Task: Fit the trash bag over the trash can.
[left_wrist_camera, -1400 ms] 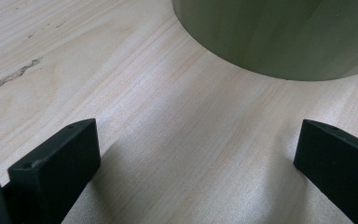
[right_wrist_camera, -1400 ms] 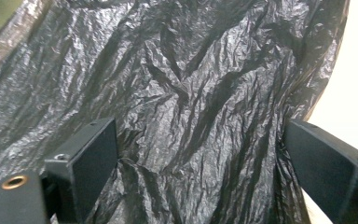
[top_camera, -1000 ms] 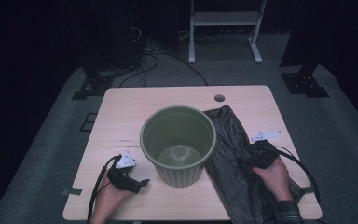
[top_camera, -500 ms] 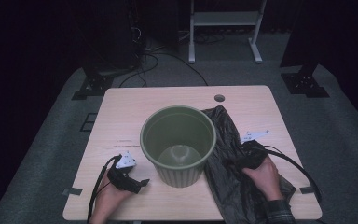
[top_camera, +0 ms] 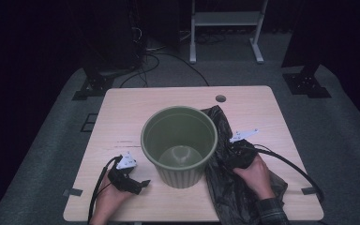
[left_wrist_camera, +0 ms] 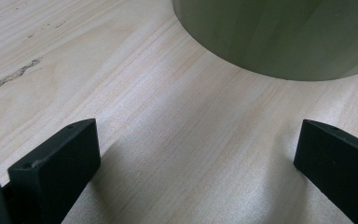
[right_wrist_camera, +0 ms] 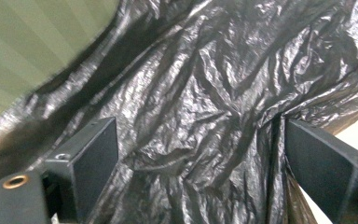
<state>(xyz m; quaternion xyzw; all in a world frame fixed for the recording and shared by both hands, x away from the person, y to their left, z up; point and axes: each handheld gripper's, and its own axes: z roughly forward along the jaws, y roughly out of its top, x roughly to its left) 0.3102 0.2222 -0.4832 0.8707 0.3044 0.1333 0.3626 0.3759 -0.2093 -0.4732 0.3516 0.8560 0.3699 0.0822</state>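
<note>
Bag [top_camera: 243, 187] is lying crumpled at lower right of the high view, beside the bin [top_camera: 179, 143], not yet lining it. I am poising my right gripper [top_camera: 225, 159], jaws apart, over the plastic; left gripper [top_camera: 138, 185] is idling agape.

Pale wooden table [top_camera: 122, 112] with a cable hole [top_camera: 221, 98]; grey carpet [top_camera: 337, 122]; white stand [top_camera: 225, 18], dark cables [top_camera: 168, 56] behind

- The pale wooden surface [top_camera: 122, 117] has a small round hole [top_camera: 221, 98] near its far edge.
- A green bin [top_camera: 179, 145] stands upright mid-surface.
- A crumpled black bag [top_camera: 229, 187] lies against the bin's right side.
</note>
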